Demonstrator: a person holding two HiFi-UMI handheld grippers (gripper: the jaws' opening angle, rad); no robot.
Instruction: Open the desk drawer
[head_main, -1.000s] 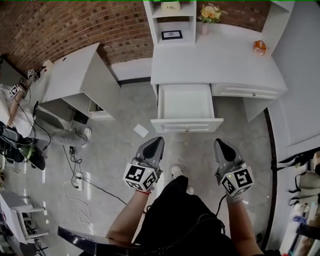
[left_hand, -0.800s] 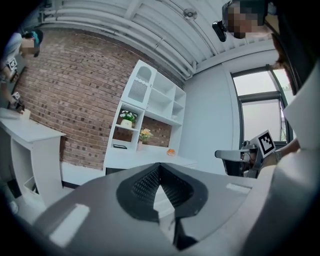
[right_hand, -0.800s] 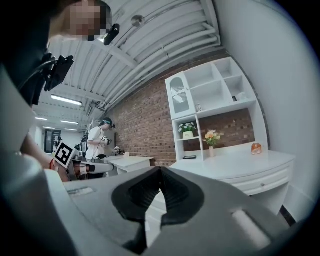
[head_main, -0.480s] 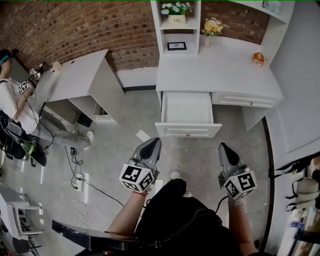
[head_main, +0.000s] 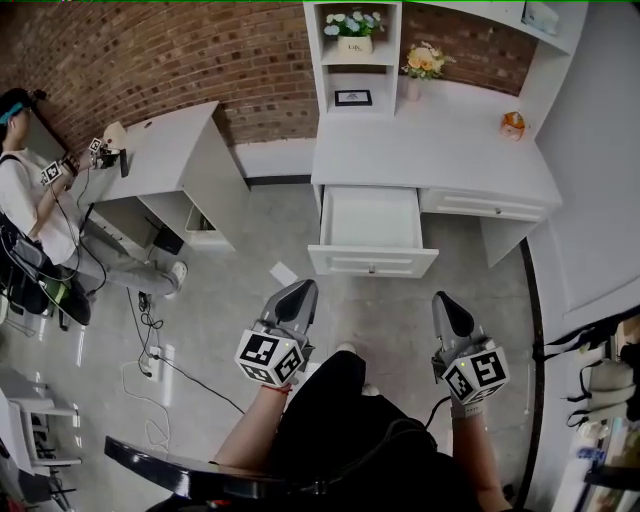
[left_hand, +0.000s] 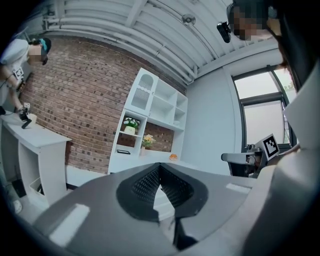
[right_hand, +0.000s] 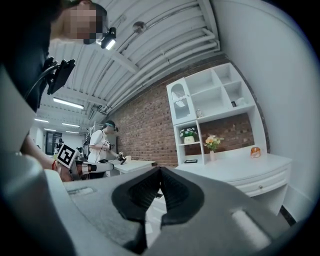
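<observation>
The white desk (head_main: 440, 150) stands at the far side against the brick wall. Its left drawer (head_main: 371, 230) is pulled out and shows an empty inside; a small knob sits on its front panel. A second drawer (head_main: 485, 207) to the right stays closed. My left gripper (head_main: 297, 297) hangs shut over the floor, well short of the drawer front. My right gripper (head_main: 444, 306) is also shut and holds nothing. In the left gripper view the left gripper (left_hand: 159, 175) has its jaws pressed together; the right gripper (right_hand: 160, 179) shows the same in its own view.
A second white desk (head_main: 165, 150) stands at the left, with a person (head_main: 25, 215) beside it. Cables (head_main: 160, 350) trail over the grey floor, and a white sheet (head_main: 283, 273) lies near the drawer. Shelves (head_main: 352, 50) with flowers rise behind the desk.
The view has tipped up a little, so the desk and drawer sit slightly farther off. Both grippers stay shut and have drifted a bit toward me.
</observation>
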